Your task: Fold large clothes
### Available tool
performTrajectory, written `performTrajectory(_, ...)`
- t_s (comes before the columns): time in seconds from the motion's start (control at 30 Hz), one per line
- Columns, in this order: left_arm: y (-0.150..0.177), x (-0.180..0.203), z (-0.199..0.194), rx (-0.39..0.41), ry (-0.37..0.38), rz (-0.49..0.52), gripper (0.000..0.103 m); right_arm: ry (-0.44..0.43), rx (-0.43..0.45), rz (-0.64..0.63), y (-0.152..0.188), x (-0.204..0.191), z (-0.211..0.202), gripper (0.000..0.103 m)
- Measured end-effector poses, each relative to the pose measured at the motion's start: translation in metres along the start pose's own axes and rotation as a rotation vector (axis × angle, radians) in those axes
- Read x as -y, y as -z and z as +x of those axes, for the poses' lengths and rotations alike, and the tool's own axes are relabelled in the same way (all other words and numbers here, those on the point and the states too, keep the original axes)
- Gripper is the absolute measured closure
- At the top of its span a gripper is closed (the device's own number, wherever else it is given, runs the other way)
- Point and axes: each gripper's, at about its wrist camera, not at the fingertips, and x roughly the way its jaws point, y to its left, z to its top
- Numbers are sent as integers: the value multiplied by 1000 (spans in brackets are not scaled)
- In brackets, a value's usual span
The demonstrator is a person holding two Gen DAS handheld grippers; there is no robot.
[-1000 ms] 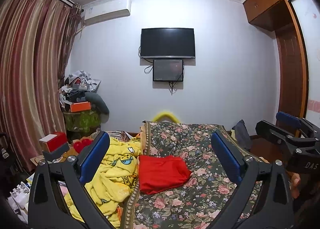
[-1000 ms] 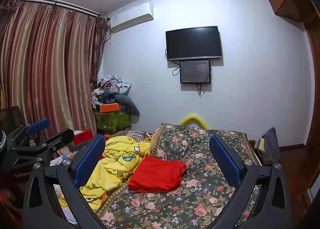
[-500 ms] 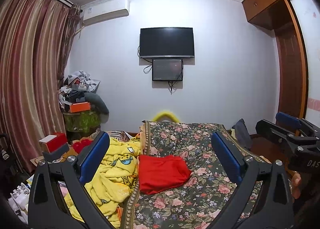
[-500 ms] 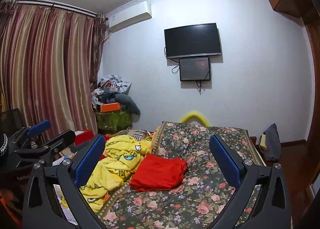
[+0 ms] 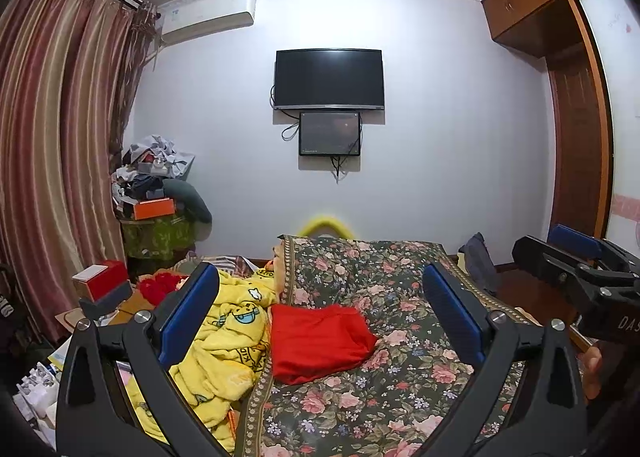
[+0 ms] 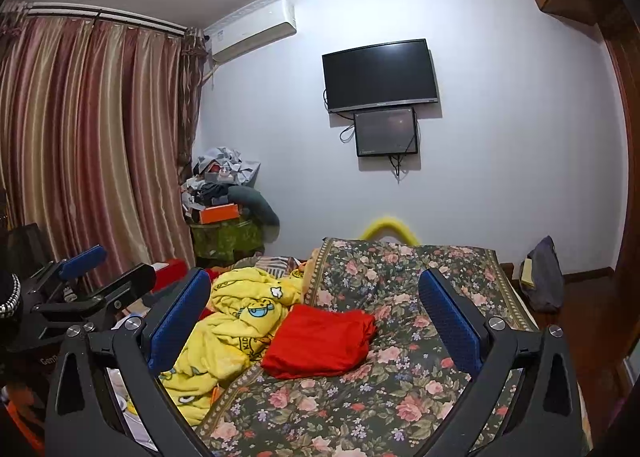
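A folded red garment (image 5: 320, 341) lies on the floral bedspread (image 5: 400, 377), left of its middle; it also shows in the right wrist view (image 6: 320, 341). A crumpled yellow cartoon-print garment (image 5: 224, 337) lies heaped beside it on the left, seen too in the right wrist view (image 6: 232, 329). My left gripper (image 5: 318, 317) is open and empty, held above the bed's near end. My right gripper (image 6: 316, 313) is open and empty, beside it to the right. Each gripper shows at the edge of the other's view.
A wall TV (image 5: 329, 79) with a smaller screen below hangs ahead. A pile of clutter (image 5: 160, 193) stands by the striped curtains (image 5: 52, 161). A red and white box (image 5: 102, 281) sits at left. A wooden wardrobe (image 5: 576, 97) is at right.
Both views have shifted only slightly; the right wrist view drifted a little. The garments lie as before and both grippers stay open.
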Motion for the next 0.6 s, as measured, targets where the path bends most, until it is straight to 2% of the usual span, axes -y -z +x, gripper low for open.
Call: performTrajectory(0.6, 4, -4, 9, -46, 55, -3, 1, 10, 2, 19, 0, 3, 0, 0)
